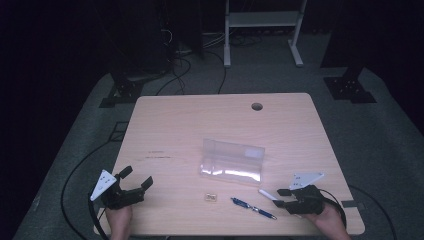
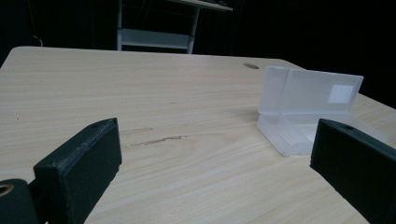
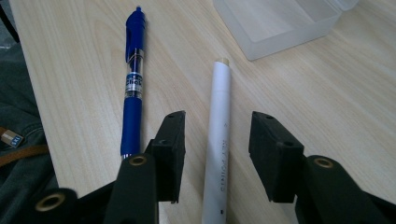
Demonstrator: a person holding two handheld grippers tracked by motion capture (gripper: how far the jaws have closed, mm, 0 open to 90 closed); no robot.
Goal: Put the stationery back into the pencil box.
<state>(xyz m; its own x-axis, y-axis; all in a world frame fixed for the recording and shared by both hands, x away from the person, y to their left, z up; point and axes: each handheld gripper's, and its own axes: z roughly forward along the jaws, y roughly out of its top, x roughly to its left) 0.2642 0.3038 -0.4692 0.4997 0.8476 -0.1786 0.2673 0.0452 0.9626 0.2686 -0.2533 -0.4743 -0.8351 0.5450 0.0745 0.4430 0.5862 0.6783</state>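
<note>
A white pen [image 3: 220,98] lies on the wooden table [image 1: 200,120] between the jaws of my right gripper [image 3: 218,119], which is open; the pads stand on either side of the pen without touching it. In the high view this gripper [image 1: 280,198] is near the front right edge, by the white pen [image 1: 267,194]. A blue pen [image 3: 133,84] lies beside the white one, just outside the jaw, and is also seen from above [image 1: 253,208]. An open clear plastic case [image 1: 232,161] sits mid-table. My left gripper [image 1: 136,177] rests at the front left, open and empty [image 2: 212,140].
A small tan block [image 1: 211,197] lies left of the blue pen. The table has a cable hole [image 1: 257,106] near its far edge. A metal stand [image 1: 262,20] and cables are on the floor beyond. The clear case [image 2: 303,107] is ahead and to the right of my left gripper.
</note>
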